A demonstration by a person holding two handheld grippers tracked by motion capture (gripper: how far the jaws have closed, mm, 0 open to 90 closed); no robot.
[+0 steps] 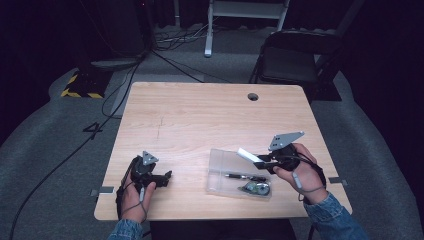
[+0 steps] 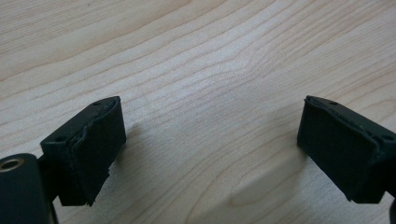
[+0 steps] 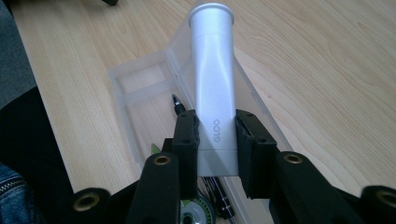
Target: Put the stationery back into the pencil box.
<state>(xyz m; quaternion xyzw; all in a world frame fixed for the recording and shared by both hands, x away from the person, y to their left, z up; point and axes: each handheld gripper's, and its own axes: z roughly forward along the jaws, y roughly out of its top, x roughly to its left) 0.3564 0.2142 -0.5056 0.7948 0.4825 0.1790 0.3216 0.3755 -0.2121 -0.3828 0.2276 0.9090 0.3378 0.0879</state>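
Loads of bare table [image 1: 200, 115] from 10 to 2 o'clock. The right gripper [image 3: 216, 140] is clamped snug on a white glue stick [image 3: 212, 79], held above the clear plastic tray [image 1: 220, 162] near the front edge. A black pen [image 1: 245, 176] and tape roll [image 1: 257, 188] lie inside. The left gripper [image 2: 210, 140] sits at 7 o'clock, jaws wide, holding nothing.

Bare table [image 1: 200, 115] lies open all round the clear tray [image 1: 220, 162] — only its walls, pen [image 1: 245, 176] and tape [image 1: 256, 188] obstruct.

One glue stick [image 3: 212, 84], one pen [image 1: 244, 176], one tape roll [image 1: 257, 188], one clear tray [image 1: 220, 162], one table [image 1: 200, 115], one chair [image 1: 295, 55].
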